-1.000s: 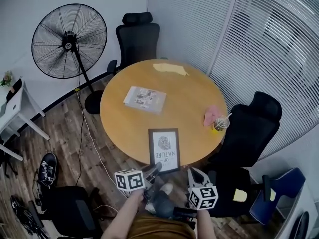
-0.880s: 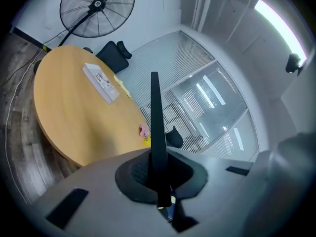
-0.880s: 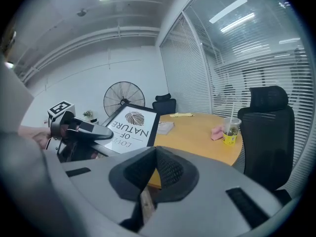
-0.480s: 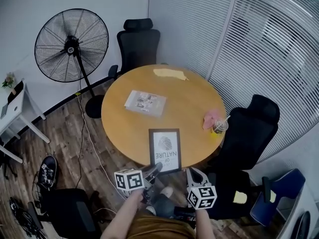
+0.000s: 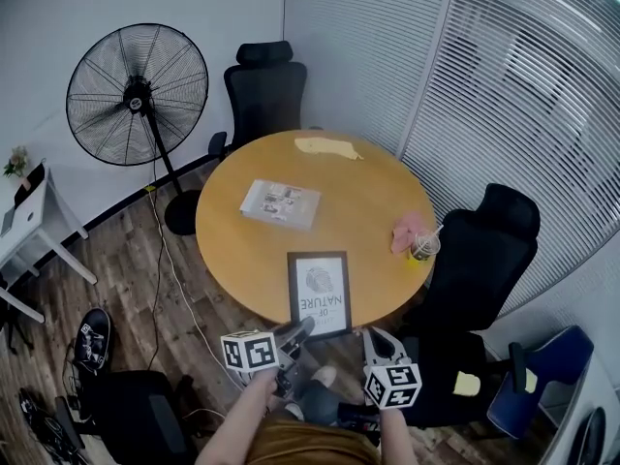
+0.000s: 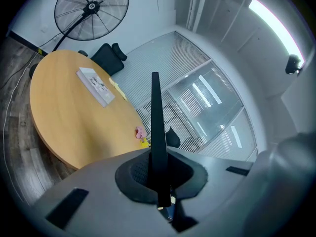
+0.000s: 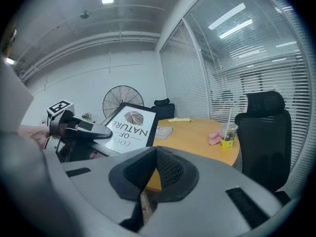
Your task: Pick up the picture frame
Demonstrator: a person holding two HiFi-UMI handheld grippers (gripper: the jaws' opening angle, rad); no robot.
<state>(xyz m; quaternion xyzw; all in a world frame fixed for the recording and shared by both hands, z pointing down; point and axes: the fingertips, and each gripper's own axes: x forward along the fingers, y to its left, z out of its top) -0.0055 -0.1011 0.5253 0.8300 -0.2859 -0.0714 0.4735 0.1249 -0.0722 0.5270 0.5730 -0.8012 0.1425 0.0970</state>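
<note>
The frame [image 5: 320,294] juts over the near edge of the bench [image 5: 368,192]. Its near corner is pinched in the left hand-held gripper [image 5: 298,330], jaws clamped on the thin rim. The right hand-held gripper [image 5: 378,338] hovers just beside it, jaws together, empty.

Head view steeply down — gripper views low, near-level; all share table [image 5: 368,192].

Covered edges, cut-off chair, unreadable print

The picture frame [image 5: 319,291] has its near edge covered by the left tool [image 5: 301,326]; the blue chair [image 5: 560,364] runs off the head view's corner; the booklet [image 5: 280,203] print, perhaps photos, is too small to read.
</note>
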